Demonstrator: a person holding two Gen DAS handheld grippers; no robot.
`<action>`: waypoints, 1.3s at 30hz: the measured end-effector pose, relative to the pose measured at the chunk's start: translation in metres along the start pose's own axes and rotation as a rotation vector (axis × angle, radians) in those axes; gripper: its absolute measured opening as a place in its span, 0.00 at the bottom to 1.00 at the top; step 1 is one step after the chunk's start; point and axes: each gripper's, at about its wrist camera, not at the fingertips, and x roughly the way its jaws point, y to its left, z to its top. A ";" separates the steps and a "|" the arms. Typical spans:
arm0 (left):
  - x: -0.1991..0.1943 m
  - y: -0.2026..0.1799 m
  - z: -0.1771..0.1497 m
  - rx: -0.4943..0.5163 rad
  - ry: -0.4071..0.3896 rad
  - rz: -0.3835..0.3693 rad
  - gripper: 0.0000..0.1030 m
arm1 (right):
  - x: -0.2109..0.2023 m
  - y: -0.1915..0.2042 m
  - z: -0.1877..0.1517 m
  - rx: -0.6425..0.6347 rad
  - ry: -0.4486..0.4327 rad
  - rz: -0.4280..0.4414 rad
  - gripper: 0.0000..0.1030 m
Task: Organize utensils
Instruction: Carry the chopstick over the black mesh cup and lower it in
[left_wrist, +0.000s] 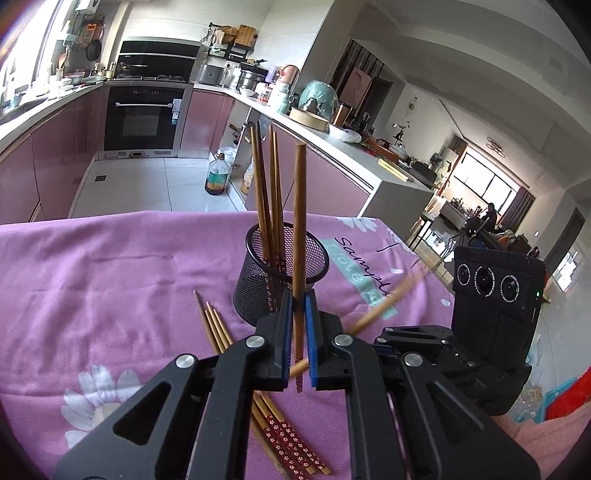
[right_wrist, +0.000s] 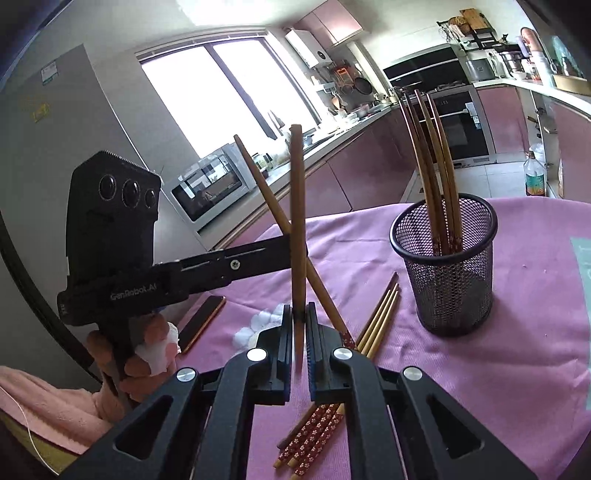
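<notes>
Near the table's (left_wrist: 92, 266) middle, the left gripper (left_wrist: 298, 325) and right gripper (right_wrist: 300, 332) are each clamping one upright chopstick (left_wrist: 299, 221) beside the mesh holder (left_wrist: 280, 277); loose chopsticks (right_wrist: 380, 317) are lying just beside it.

Black mesh cup (left_wrist: 280, 273); pink daisy-print cloth (left_wrist: 110, 277); brown chopsticks (right_wrist: 376, 317), red floral ends

The right gripper (right_wrist: 300, 325) is clamped on one upright chopstick (right_wrist: 296, 206). The left gripper (right_wrist: 295, 245), borne by a hand (right_wrist: 127, 354), enters left of the mesh holder (right_wrist: 448, 273) and grips a tilted chopstick (right_wrist: 275, 214) that crosses the upright one. Four chopsticks (right_wrist: 430, 162) stand inside the mesh holder. Loose chopsticks (right_wrist: 380, 314) lie on the pink cloth (right_wrist: 480, 369), near the holder's left base. A phone (right_wrist: 201, 323) lies farther left.
</notes>
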 end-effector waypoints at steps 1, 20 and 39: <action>0.000 0.000 0.000 0.000 -0.003 0.003 0.07 | -0.002 0.001 0.001 -0.002 -0.002 -0.003 0.05; -0.043 -0.029 0.061 0.119 -0.167 0.065 0.07 | -0.081 0.005 0.061 -0.131 -0.189 -0.195 0.05; -0.004 -0.028 0.098 0.151 -0.099 0.107 0.07 | -0.050 -0.017 0.091 -0.161 -0.107 -0.343 0.05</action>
